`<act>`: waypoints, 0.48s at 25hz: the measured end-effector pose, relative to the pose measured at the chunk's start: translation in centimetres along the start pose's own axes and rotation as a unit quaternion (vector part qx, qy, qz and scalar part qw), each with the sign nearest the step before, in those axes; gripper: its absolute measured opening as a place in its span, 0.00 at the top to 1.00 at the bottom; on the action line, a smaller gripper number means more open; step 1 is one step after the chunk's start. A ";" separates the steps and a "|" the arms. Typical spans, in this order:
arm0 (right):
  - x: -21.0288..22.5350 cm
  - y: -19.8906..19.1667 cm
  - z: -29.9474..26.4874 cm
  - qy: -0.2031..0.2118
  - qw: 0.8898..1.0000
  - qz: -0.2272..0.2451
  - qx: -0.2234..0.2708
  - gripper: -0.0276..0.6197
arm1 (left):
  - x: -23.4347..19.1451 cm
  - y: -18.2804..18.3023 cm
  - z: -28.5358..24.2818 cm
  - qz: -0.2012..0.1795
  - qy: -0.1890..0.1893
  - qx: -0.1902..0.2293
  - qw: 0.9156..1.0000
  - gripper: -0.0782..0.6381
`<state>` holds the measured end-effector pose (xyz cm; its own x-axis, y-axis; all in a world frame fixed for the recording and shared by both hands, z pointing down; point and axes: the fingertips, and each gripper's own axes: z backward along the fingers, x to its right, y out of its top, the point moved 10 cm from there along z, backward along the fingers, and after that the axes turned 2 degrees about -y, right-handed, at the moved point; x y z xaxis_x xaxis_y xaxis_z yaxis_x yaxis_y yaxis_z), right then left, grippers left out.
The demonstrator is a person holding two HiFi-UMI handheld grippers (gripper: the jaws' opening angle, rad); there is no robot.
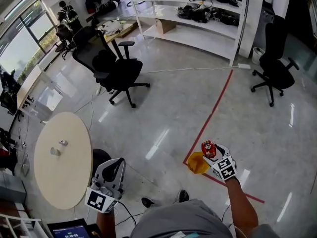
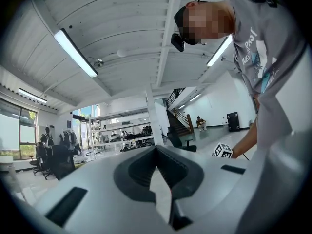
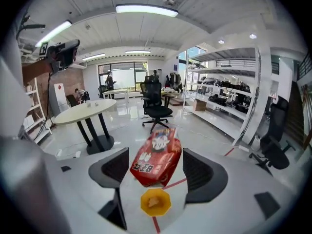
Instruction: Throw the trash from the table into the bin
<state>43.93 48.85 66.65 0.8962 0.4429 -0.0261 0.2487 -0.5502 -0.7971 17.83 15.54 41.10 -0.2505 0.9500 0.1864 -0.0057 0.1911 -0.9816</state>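
A red snack bag (image 3: 156, 155) hangs tilted and blurred between the wide-apart jaws of my right gripper (image 3: 156, 162), and I cannot see either jaw pressing on it. Straight below it on the floor stands the small yellow bin (image 3: 155, 202). From the head view, the right gripper (image 1: 216, 155) is over the bin (image 1: 196, 163) with the bag (image 1: 208, 148) at its tip. My left gripper (image 1: 115, 164) is low beside the round beige table (image 1: 62, 182), which carries two small pieces of trash (image 1: 58, 148). Its camera points at the ceiling; the left gripper (image 2: 156, 150) is shut with nothing in it.
A red tape line (image 1: 213, 113) runs across the glossy floor by the bin. A black office chair (image 1: 116, 68) stands beyond the table and another (image 1: 275, 68) at the far right. White shelving (image 1: 198, 14) lines the back. The person's shoes (image 1: 147, 201) are near the bottom.
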 end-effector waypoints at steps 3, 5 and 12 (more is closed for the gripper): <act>0.1 -0.3 -0.7 0.003 1.000 -0.007 -0.008 0.45 | -0.2 -0.1 0.5 -0.003 0.006 -0.010 1.000 0.83; 0.7 -0.1 -0.8 0.001 1.000 -0.011 -0.011 0.45 | -0.3 0.1 0.4 -0.005 0.010 -0.014 1.000 0.83; 0.5 1.3 1.3 -0.028 0.999 -0.001 0.025 0.45 | 0.5 -0.6 1.8 -0.010 0.010 -0.016 1.000 0.83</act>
<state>44.29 49.25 64.81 0.8740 0.4826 -0.0573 0.2298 -0.5144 -0.8262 15.99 15.50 41.72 -0.2313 0.9508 0.2063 0.0204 0.2167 -0.9760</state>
